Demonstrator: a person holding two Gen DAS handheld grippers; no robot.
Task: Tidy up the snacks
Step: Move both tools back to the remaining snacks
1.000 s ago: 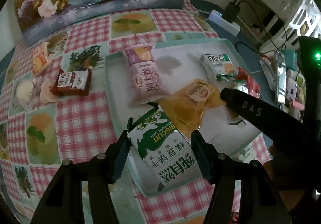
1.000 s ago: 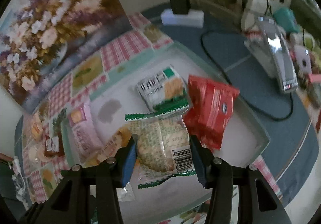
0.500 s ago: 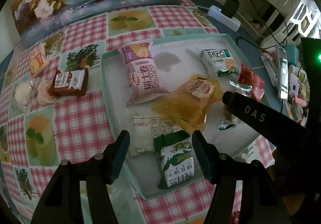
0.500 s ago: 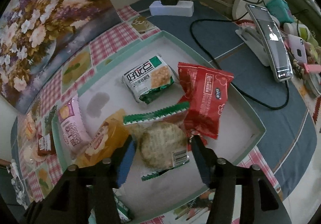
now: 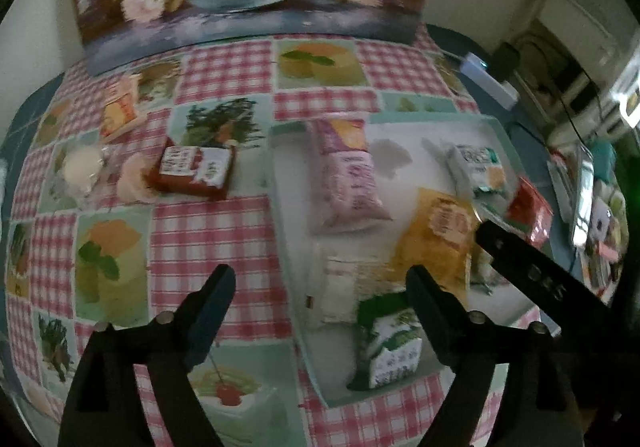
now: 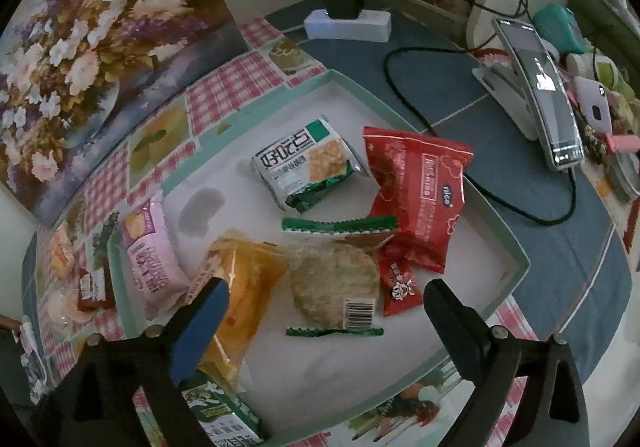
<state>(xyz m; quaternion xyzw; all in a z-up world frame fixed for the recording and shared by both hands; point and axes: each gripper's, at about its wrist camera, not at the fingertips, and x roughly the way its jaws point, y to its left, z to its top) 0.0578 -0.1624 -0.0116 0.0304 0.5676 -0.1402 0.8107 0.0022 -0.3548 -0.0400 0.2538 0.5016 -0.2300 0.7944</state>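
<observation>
Both grippers are letting go over the pale green tray (image 6: 516,247), so this looks like the end of a placing step in sorting the snacks. The right gripper (image 6: 324,301) points steeply down with its fingers (image 6: 200,323) opening to full spread; the clear round-cracker packet (image 6: 334,281) lies flat on the tray floor between them, untouched. The left gripper (image 5: 320,293) also tilts downward, its fingers (image 5: 210,313) opening wide and holding nothing; it hangs over the tray's left rim, with the green-and-white biscuit pack (image 5: 390,347) lying in the tray's near corner by its right finger. Already in the tray are a pink packet (image 6: 154,259), an orange packet (image 6: 240,287), a white-and-green cracker pack (image 6: 304,163) and a red packet (image 6: 420,195). Several snacks remain out on the checked tabletop (image 5: 208,231): a dark red packet (image 5: 194,171), an orange-and-white packet (image 5: 120,113) and a clear-wrapped pale round one (image 5: 82,167). The next move probably calls for the left gripper to swing toward the dark red packet, the nearest one.
</observation>
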